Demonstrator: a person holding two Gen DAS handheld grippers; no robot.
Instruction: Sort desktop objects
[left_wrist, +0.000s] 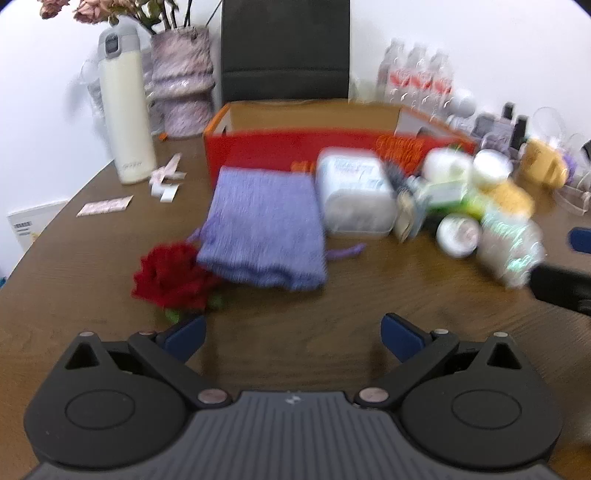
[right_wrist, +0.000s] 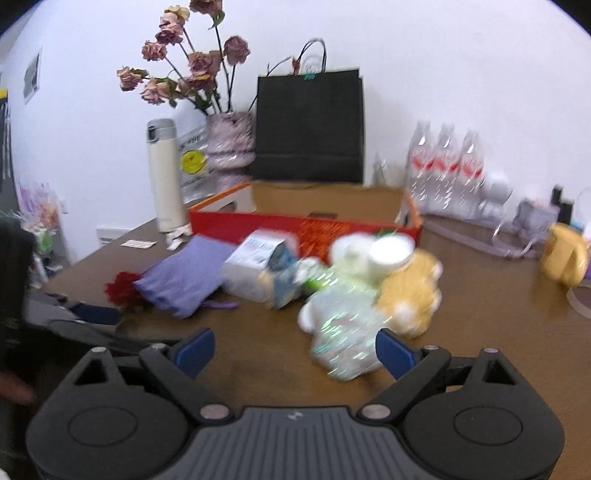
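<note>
We see a purple knitted pouch (left_wrist: 264, 227) lying flat on the brown table, its drawstring trailing, touching a red fabric flower (left_wrist: 171, 277) at its near corner. Just beside it rests a white tissue pack (left_wrist: 352, 190), then a blurred heap: pale jars, a yellow plush toy (right_wrist: 410, 291) and an iridescent wrapped bundle (right_wrist: 343, 332). Behind stands an open red box (left_wrist: 295, 147).

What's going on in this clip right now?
A person is holding two handheld grippers over a cluttered wooden table, apparently about to sort it. The left gripper and right gripper both have jaws wide open and hold nothing. A purple knitted pouch, red fabric flower, tissue pack and plush toys lie in front of an open red box. Nothing visible inside it yet.
</note>
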